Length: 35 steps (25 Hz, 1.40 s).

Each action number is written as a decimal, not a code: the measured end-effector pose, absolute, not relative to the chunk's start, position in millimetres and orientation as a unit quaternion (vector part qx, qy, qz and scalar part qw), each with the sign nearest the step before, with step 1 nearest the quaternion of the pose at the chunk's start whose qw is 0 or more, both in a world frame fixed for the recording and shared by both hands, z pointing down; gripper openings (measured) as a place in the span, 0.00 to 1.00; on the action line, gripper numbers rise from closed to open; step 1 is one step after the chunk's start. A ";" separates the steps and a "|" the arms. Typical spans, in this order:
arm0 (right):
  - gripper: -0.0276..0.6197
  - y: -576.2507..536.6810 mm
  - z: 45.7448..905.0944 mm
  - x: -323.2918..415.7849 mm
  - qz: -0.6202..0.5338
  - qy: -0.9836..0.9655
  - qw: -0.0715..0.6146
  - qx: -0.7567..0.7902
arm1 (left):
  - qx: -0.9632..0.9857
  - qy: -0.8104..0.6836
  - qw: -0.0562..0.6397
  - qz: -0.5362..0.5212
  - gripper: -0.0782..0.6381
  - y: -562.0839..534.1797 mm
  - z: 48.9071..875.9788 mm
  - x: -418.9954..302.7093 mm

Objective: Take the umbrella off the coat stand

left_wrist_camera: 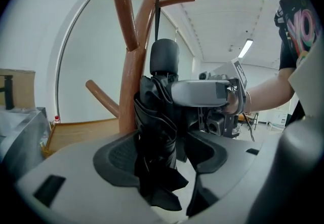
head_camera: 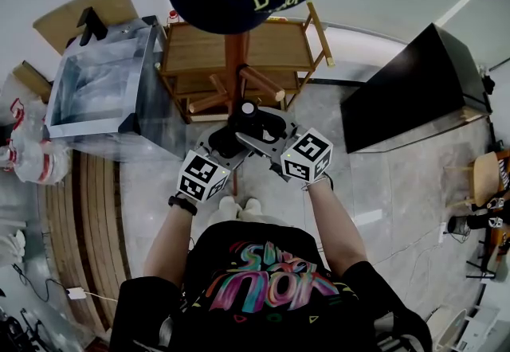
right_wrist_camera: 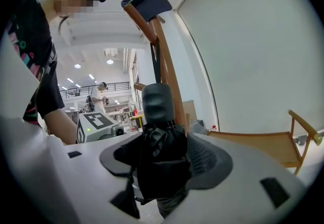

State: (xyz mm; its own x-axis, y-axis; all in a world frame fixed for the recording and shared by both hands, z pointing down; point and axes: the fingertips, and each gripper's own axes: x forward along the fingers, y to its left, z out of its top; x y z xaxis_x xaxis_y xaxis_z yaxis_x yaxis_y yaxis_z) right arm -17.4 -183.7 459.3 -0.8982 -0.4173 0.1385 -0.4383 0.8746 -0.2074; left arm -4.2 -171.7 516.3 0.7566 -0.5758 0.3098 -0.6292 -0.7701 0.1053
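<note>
Umbrella (left_wrist_camera: 156,132) clamped in left tool (left_wrist_camera: 164,161), right tool (right_wrist_camera: 162,162)

Umbrella (head_camera: 252,124): hanging at 6 o'clock of the coat stand (head_camera: 237,64).
Left hand-held gripper (left_wrist_camera: 167,167): flanking it at 8 o'clock.
Right hand-held gripper (right_wrist_camera: 159,167): flanking it at 4 o'clock.

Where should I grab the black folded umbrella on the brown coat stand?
Grip the black folded umbrella round its bunched fabric, just under the rounded handle, coming in level from the side. It hangs upright by a strap from the brown wooden coat stand, so soft fabric should squeeze and hold better than the handle. The left hand-held gripper and right hand-held gripper clamp there.
</note>
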 end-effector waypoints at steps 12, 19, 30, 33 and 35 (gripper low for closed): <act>0.37 -181.6 447.4 -11.4 0.107 -0.964 0.016 0.243 | 0.935 -0.320 0.081 0.130 0.41 -170.4 502.7 -6.1; 0.37 -176.4 428.6 -8.6 0.100 -0.965 0.002 0.243 | 0.938 -0.317 0.072 0.119 0.41 -165.6 484.0 -4.5; 0.36 -162.5 401.8 -0.5 0.090 -0.963 -0.025 0.252 | 0.942 -0.307 0.059 0.122 0.41 -152.7 458.1 1.6; 0.36 -159.2 395.0 1.5 0.085 -0.963 -0.029 0.253 | 0.942 -0.306 0.054 0.124 0.41 -150.1 451.5 3.5; 0.36 -156.3 390.9 3.0 0.081 -0.963 -0.032 0.253 | 0.943 -0.305 0.050 0.124 0.41 -147.9 447.1 5.0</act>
State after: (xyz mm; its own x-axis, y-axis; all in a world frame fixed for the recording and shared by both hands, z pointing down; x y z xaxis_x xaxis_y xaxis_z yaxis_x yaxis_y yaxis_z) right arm 3.0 -156.3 390.9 -0.8694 -0.4936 -0.0215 -0.4831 0.8585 -0.1724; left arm 5.0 -147.9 447.1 0.7829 -0.5631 0.2645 -0.5881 -0.8085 0.0194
